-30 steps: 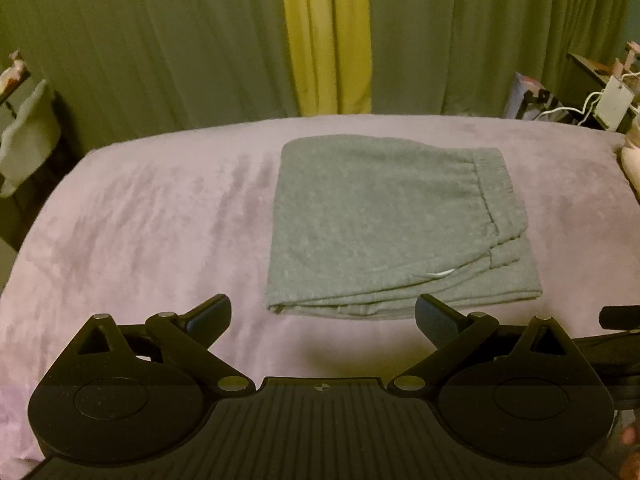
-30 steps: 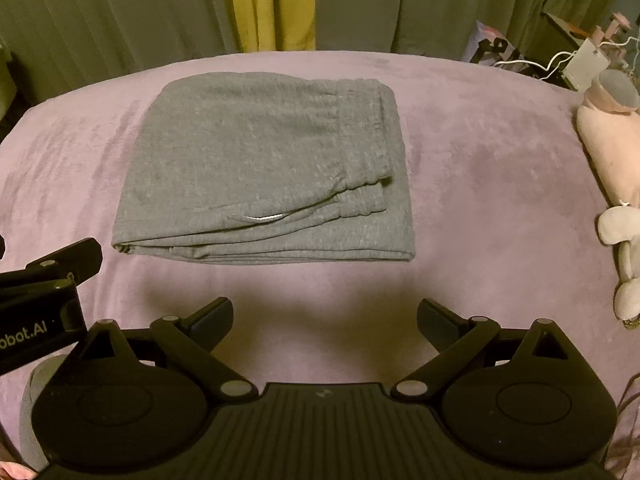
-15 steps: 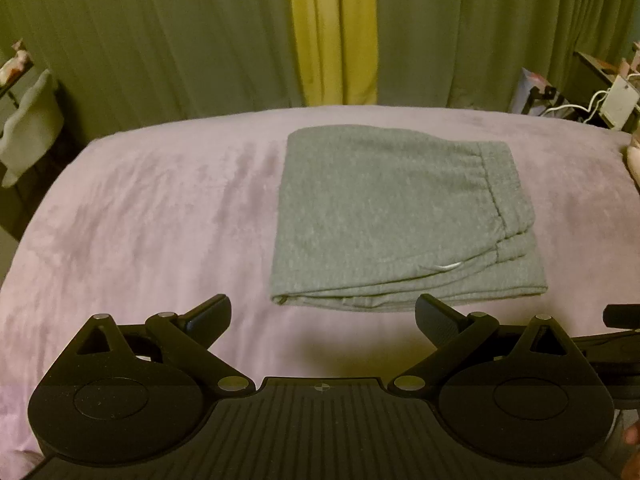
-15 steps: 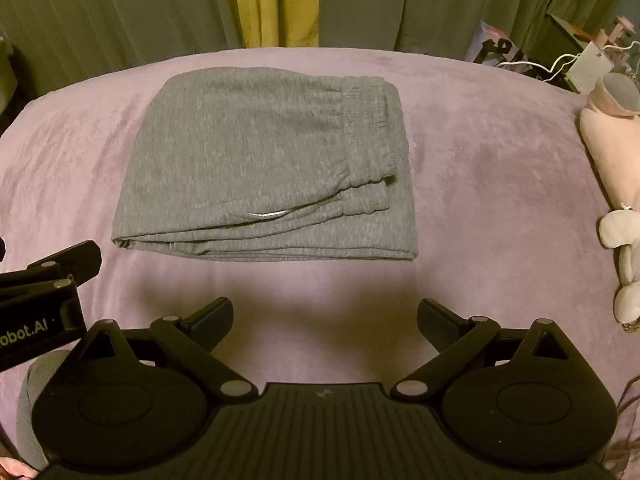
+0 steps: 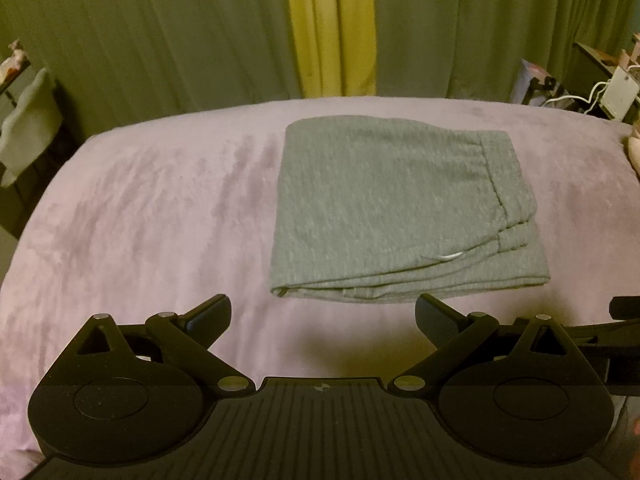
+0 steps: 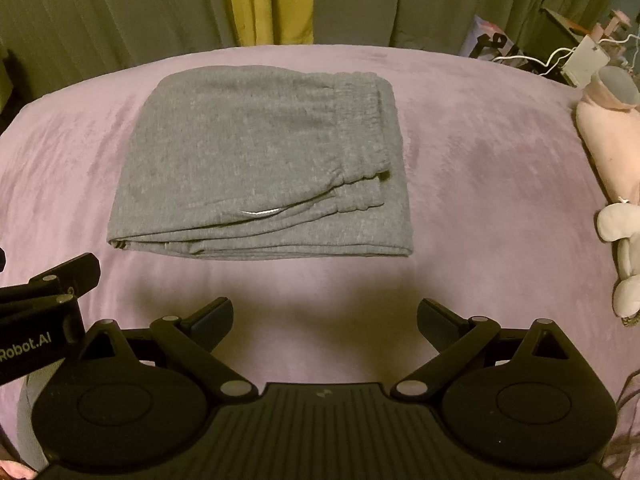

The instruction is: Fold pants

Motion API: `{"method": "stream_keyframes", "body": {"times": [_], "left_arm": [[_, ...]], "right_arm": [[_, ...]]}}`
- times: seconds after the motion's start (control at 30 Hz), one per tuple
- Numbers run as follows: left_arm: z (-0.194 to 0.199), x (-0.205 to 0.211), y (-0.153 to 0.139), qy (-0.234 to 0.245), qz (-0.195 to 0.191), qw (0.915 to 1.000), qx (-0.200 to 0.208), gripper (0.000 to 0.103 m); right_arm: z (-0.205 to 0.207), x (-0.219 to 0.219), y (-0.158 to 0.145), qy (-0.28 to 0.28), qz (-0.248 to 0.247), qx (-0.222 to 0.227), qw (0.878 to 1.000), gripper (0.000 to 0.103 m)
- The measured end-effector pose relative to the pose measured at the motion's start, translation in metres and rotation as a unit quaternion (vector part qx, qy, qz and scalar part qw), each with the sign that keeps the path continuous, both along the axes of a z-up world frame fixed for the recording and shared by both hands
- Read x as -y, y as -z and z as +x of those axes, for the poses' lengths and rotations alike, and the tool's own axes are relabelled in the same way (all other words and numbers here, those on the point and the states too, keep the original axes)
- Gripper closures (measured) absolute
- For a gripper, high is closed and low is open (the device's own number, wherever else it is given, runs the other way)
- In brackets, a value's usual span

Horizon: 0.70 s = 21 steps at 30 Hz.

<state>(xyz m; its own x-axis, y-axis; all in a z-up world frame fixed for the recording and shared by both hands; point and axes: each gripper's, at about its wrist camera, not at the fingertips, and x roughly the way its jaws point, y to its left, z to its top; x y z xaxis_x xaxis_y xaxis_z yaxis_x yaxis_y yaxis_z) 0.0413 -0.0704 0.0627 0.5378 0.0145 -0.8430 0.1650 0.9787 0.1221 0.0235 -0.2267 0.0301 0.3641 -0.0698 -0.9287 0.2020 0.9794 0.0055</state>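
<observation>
**Folded pants lie mid-bed, both tools held back and spread**

While the gray pants (image 5: 400,216) lie folded into a compact rectangle on the lilac plush bed cover (image 5: 140,216), neither tool touches them. The left tool (image 5: 323,314) hangs over the near edge of the bed with its fingers wide apart and nothing between them; the right tool (image 6: 325,316) is held the same way, spread and empty, just to the right of it. In the right wrist view the left tool shows at the near left edge, beside its partner.

The bed fills most of both views. Green curtains (image 5: 160,40) close off the far side, with a yellow strip (image 5: 332,28) between them. At the far right stand a dark stand with white cables (image 6: 560,54) and a white box (image 6: 584,60). A pink plush toy (image 6: 608,136) lies at the bed's right edge.

The pants sit near the middle, toward the far side, the elastic waistband at the right and the stacked fold edges facing the tools. Bare cover lies open to the left, to the right up to the toy, and in a band between the near fold and the fingers.
</observation>
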Motion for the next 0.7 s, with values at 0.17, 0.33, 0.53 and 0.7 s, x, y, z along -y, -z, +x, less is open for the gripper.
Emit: {"method": "stream_keyframes", "body": {"times": [0.17,0.33,0.53,0.7], "left_arm": [[0.0003,0.0014,0.002,-0.002,0.001,1.0,-0.003,0.001],[0.0,0.0005,0.0041,-0.004,-0.001,1.0,-0.006,0.001],[-0.0006,0.0,0.0052,-0.004,-0.001,1.0,-0.006,0.001],[-0.0008,-0.0011,0.0063,-0.005,-0.002,1.0,-0.007,0.001]], "right_arm": [[0.0003,0.0,0.0008,0.0,-0.002,-0.001,1.0,0.004],[0.0004,0.0,0.0013,0.0,-0.001,-0.003,1.0,0.004],[0.0003,-0.001,0.0022,0.001,-0.001,-0.003,1.0,0.004],[-0.0008,-0.0015,0.0035,0.001,-0.002,-0.004,1.0,0.004]]}}
